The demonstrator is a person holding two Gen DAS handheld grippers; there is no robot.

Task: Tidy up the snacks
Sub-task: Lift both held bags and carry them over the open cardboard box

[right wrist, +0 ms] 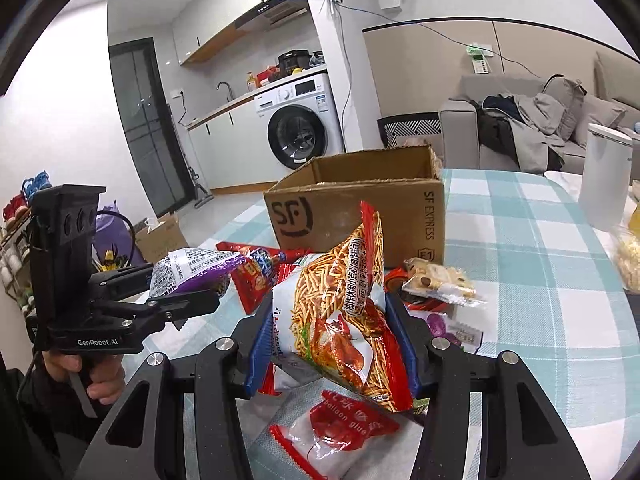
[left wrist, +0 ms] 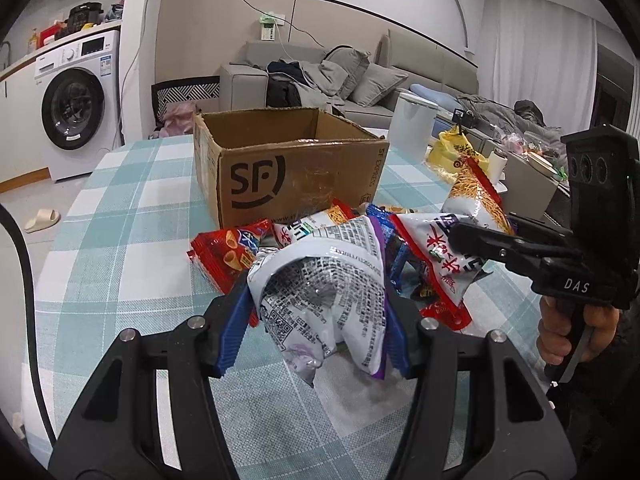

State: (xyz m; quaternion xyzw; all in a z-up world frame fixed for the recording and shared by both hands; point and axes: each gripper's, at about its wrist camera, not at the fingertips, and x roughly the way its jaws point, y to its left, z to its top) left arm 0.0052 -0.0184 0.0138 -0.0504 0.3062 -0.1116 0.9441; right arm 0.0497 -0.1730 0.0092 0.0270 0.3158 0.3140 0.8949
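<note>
Blue pads of the left gripper [left wrist: 316, 320] clamp a purple-edged silver bag [left wrist: 320, 300]; the right gripper [right wrist: 334, 344] pinches an orange noodle-snack bag [right wrist: 344, 312]. Both bags hang above the snack pile [left wrist: 304, 236], just before the open box [left wrist: 288, 168] on a checked tablecloth [left wrist: 120, 200], sofa [left wrist: 360, 76] beyond.

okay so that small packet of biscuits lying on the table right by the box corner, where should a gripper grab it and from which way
Grip the biscuit packet across its narrow width at the middle, coming straight down from above. It lies flat on the tablecloth, long and thin, and the cardboard box behind it blocks that side.
</note>
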